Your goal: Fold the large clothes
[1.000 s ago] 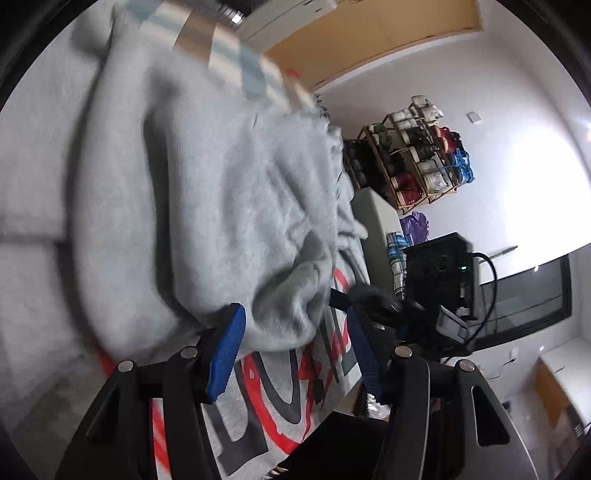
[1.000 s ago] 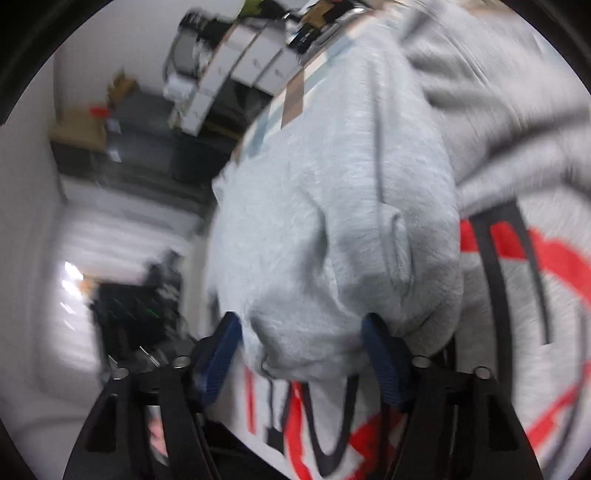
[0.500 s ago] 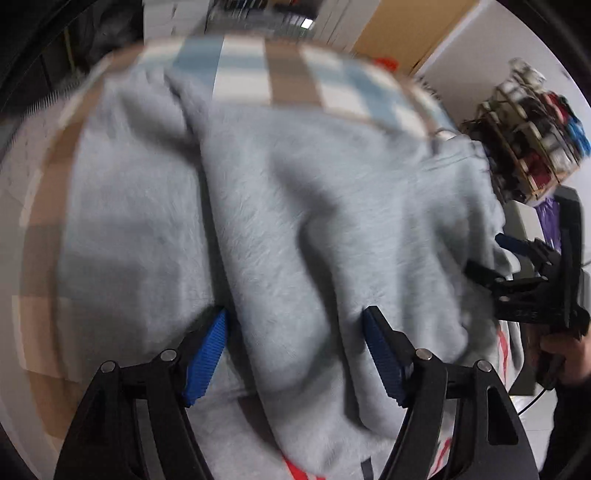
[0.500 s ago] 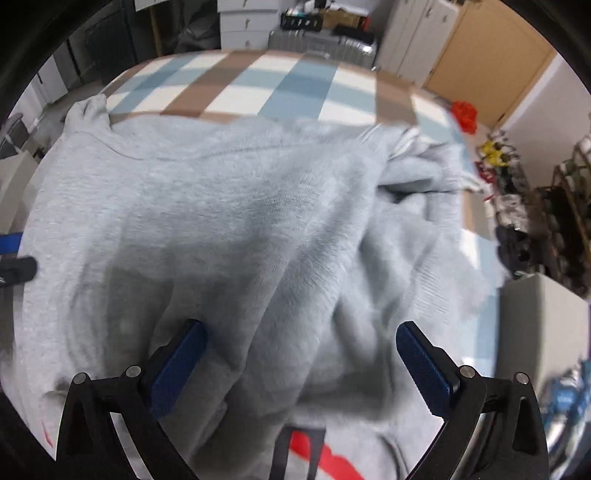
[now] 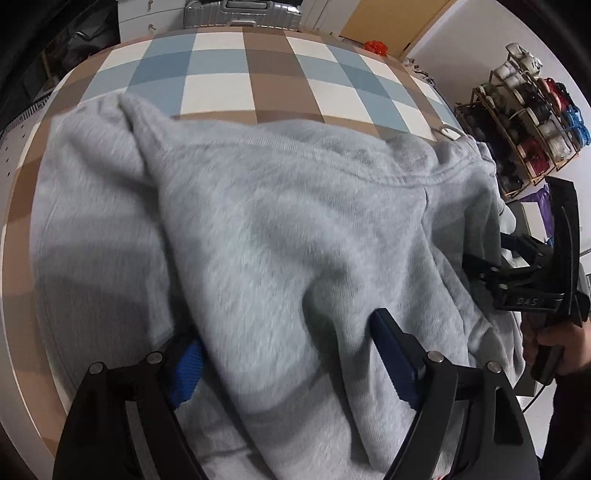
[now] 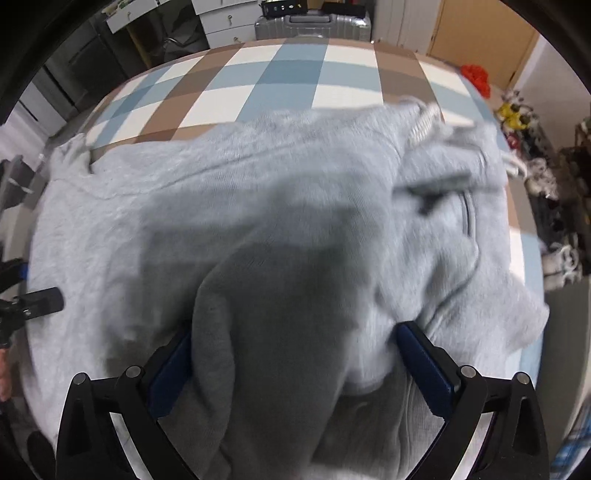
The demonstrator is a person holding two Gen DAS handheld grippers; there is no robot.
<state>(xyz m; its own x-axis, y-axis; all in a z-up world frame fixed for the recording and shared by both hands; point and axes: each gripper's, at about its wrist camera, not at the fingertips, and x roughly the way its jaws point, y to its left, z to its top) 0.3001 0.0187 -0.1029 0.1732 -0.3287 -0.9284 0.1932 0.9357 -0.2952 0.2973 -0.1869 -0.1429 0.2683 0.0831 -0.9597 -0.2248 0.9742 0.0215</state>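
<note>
A large light grey sweatshirt (image 5: 277,221) lies spread and folded over itself on the checked tablecloth (image 5: 221,81). My left gripper (image 5: 284,332) points down at its near part; its jaws are opening and a soft ridge of cloth lies loose between the blue pads. My right gripper (image 6: 295,332) stands wide open over the same sweatshirt (image 6: 221,206), a thick shadowed fold resting between its fingers. The right gripper (image 5: 491,254) also shows at the right edge of the left wrist view, held by a hand (image 5: 554,343). The left gripper (image 6: 33,284) peeks in at the right wrist view's left edge.
The checked tablecloth (image 6: 280,81) shows bare beyond the garment. A silver suitcase (image 6: 310,26) and drawers stand behind the table. A wooden rack of spools (image 5: 528,122) stands at the right wall, and a drawstring (image 6: 424,125) lies at the garment's far right.
Both grippers have tipped down toward the table and widened their jaws, letting go of the folded edge. The grey fold now covers the red and black print seen earlier.
</note>
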